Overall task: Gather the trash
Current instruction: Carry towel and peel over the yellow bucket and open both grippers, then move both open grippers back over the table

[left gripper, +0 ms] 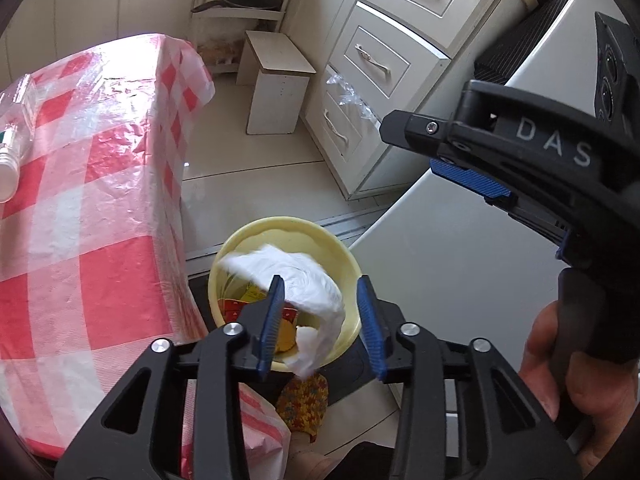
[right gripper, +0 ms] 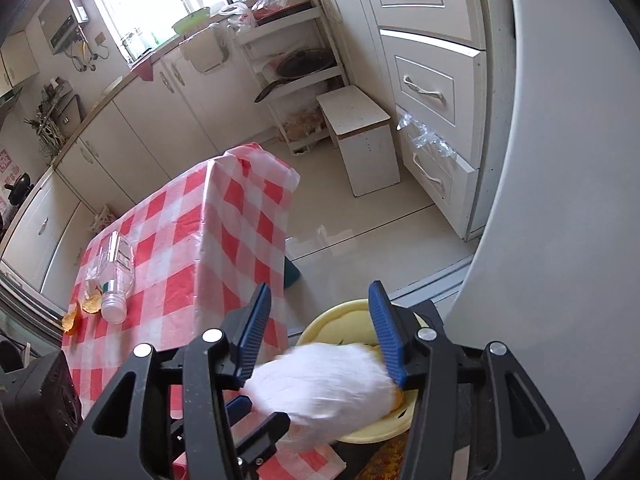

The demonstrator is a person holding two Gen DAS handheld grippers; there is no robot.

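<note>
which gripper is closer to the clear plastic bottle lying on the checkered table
Left. The left gripper hangs over the yellow bin beside the table, and the bottle sits at its view's left edge. The right gripper is past it, farther from the bottle.

Both grippers tilt steeply downward, side by side. The left gripper has its blue-padded jaws parted, pressing on nothing. The right gripper likewise stands apart-jawed. A bare hand wraps the right gripper's black handle.
</note>
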